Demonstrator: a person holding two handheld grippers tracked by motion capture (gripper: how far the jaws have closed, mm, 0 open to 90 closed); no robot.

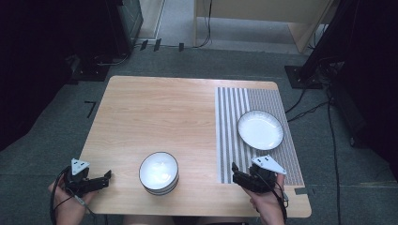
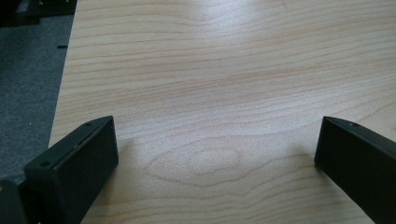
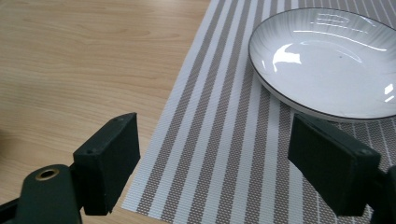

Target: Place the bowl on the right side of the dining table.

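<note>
The fingers of the right gripper stand wide apart and released, grasping nothing; between them lies the striped placemat, and the white plate with a dark rim rests on that mat just beyond the far finger, not touched. In the high view the right gripper sits at the mat's near edge, with the plate near it, farther up the mat. The left gripper is also released, its fingers spread over bare bench. In the high view it hovers at the bench's near left corner, while a stack of bowls stands between the 2 grippers, apart from both.
</note>
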